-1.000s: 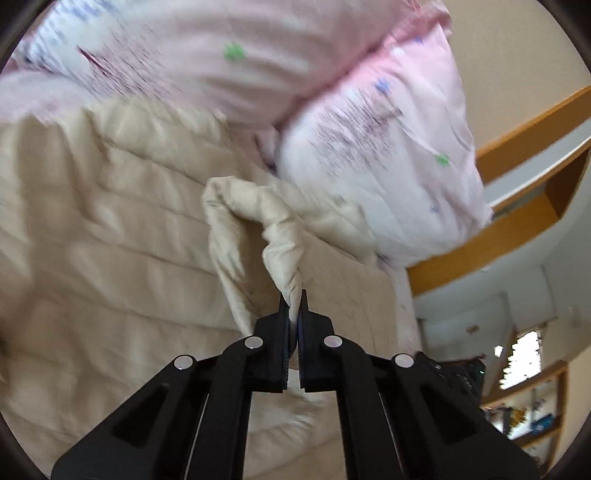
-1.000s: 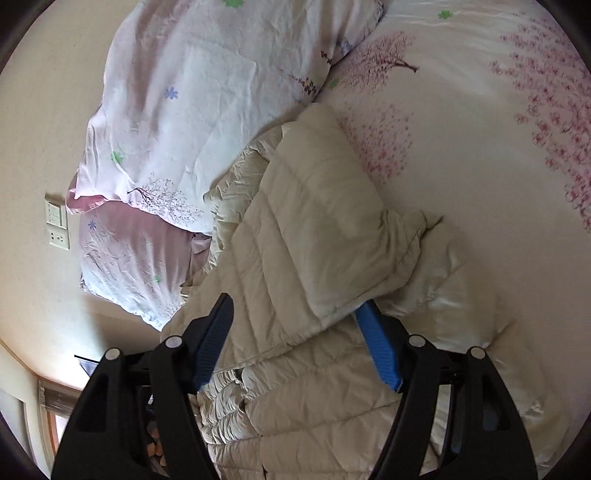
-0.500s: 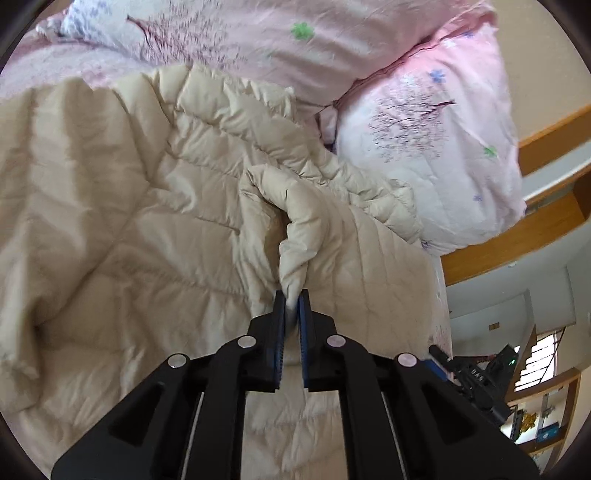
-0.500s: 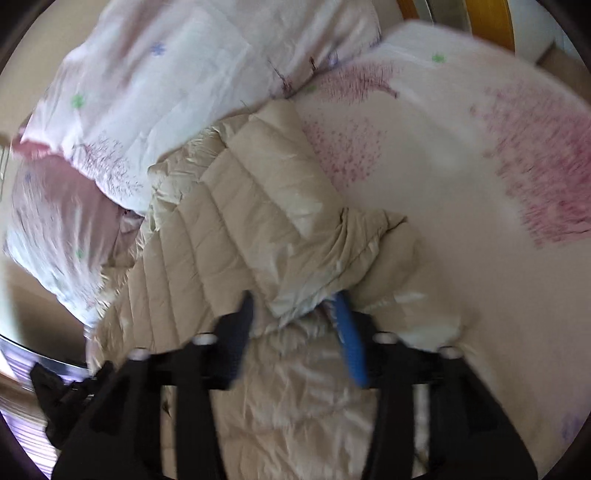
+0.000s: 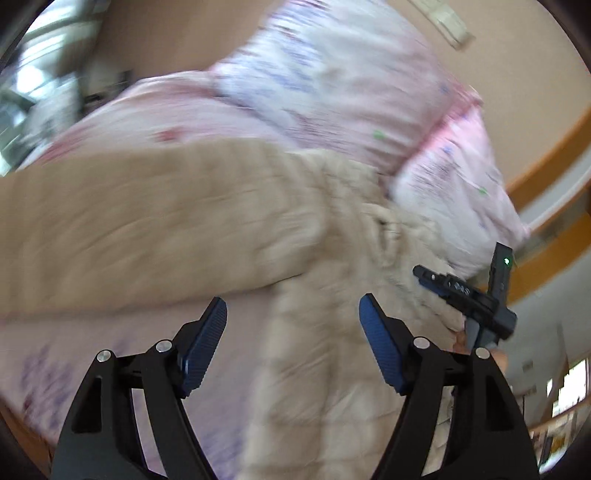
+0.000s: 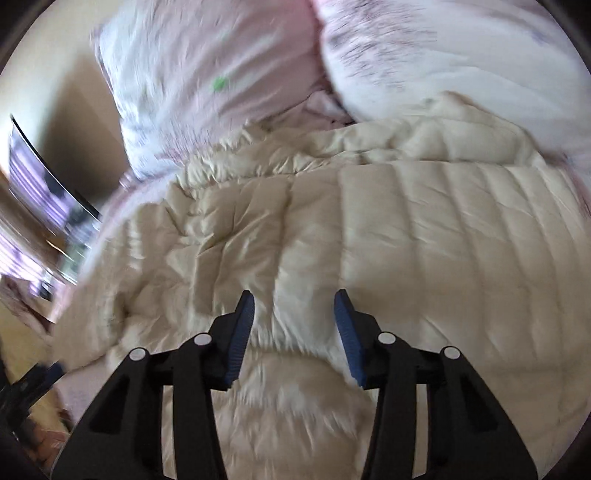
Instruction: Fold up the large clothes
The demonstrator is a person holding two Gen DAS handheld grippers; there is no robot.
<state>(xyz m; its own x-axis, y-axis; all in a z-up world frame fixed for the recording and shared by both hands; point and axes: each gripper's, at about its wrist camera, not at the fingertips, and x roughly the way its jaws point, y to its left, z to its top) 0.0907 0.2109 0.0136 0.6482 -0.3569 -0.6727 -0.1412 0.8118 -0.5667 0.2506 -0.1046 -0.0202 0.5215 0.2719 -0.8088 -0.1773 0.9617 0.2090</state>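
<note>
A cream quilted down jacket point(image 5: 184, 229) lies spread on the pink floral bed, also filling the right wrist view point(image 6: 406, 229). My left gripper point(image 5: 293, 317) is open and empty, above the jacket's lower part and the bedsheet. My right gripper point(image 6: 293, 310) is open, its blue pads on either side of a raised fold of the jacket, not closed on it. The right gripper's body point(image 5: 465, 295) shows at the right of the left wrist view. Both views are motion-blurred.
Two pink floral pillows point(image 5: 332, 96) point(image 6: 221, 74) lie against the beige wall behind the jacket. The pink bedsheet point(image 5: 110, 343) shows at the lower left. A wooden rail point(image 5: 546, 177) runs at the right. A wall switch point(image 5: 447, 22) sits above the pillows.
My left gripper has opened and let go of the jacket fold it pinched, and swung away. My right gripper moved over the jacket and stayed open.
</note>
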